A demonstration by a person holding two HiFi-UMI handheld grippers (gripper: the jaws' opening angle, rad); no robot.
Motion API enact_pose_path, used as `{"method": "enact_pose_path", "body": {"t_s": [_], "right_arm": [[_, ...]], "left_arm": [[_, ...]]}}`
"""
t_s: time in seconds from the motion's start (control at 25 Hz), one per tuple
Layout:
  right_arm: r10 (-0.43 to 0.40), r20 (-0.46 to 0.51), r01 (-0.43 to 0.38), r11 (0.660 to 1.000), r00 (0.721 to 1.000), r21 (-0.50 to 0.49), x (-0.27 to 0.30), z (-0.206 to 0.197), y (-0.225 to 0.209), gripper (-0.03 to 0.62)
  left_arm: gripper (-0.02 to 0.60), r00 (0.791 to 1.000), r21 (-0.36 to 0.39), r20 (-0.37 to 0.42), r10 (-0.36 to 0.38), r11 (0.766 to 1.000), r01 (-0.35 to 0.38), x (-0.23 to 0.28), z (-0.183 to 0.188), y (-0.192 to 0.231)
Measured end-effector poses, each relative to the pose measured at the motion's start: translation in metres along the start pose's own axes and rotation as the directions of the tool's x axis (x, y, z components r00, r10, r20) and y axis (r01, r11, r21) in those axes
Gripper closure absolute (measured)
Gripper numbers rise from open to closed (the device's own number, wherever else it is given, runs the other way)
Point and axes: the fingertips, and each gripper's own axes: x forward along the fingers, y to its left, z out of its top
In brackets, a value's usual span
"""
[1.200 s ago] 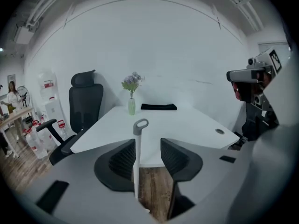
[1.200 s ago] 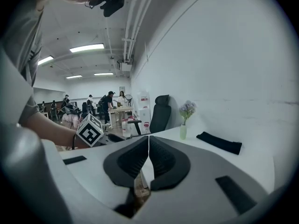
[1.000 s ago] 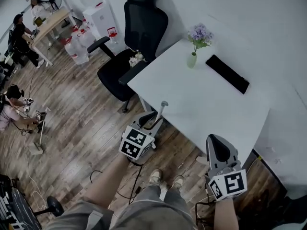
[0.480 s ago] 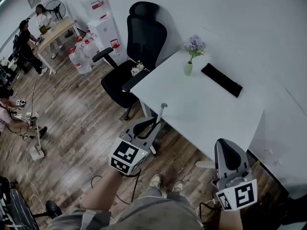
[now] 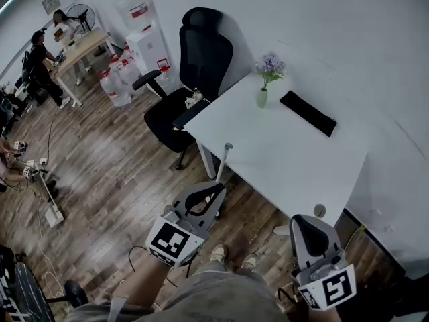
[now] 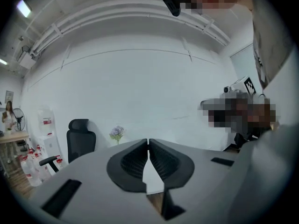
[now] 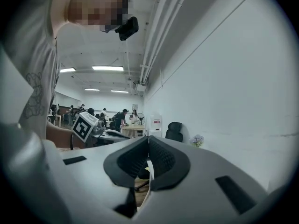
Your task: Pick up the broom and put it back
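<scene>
The broom handle [image 5: 223, 161], a slim pale pole with a rounded cap, is being seen just left of the head view's centre. It is leaning tilted against the near left edge of the white table [image 5: 288, 159]. Its lower end is being hidden behind the left gripper [image 5: 213, 192], so the brush head cannot be made out. It is not being gripped by either pair of jaws.

The left gripper is being held just below the pole, at lower centre-left, with its marker cube nearest the person. Its jaws have just been closing and are being held together, pad against pad, with nothing between them. The right gripper [image 5: 303, 221] is being held at lower right, by the table's near corner and well apart from the broom. Its jaws are likewise being pressed together on nothing.

On the table, a small vase of purple flowers [image 5: 266, 79] is standing toward upper centre, with a flat black slab [image 5: 307, 113] lying just to its right. A black office chair [image 5: 194, 72] is being seen at the table's upper left side. Further toward the upper left, a white water dispenser [image 5: 144, 39] and several water bottles [image 5: 115, 82] are standing on the wooden floor [image 5: 120, 173]. In the upper left corner, people are gathered at a wooden desk [image 5: 80, 49]. The person's shoes [image 5: 218, 252] are showing at the bottom edge
</scene>
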Motion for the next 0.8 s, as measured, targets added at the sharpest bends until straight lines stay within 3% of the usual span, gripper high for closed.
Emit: {"method": "enact_pose_path", "body": {"t_s": [0.16, 0.56, 0.8], "right_arm": [[0.025, -0.02, -0.024, 0.999, 0.999, 0.034, 0.0, -0.011, 0.007, 0.563], [0.046, -0.018, -0.044, 0.997, 0.999, 0.069, 0.005, -0.016, 0.007, 0.562], [0.044, -0.017, -0.043, 0.997, 0.999, 0.062, 0.007, -0.015, 0.001, 0.562]], "left_arm": [[0.558, 1.0, -0.037, -0.015, -0.004, 0.999, 0.004, -0.005, -0.007, -0.013], [0.561, 0.999, -0.032, -0.001, 0.048, 0.998, -0.048, -0.012, 0.006, -0.006], [0.563, 0.999, -0.018, 0.001, 0.041, 0.999, -0.041, -0.01, 0.007, -0.01]]}}
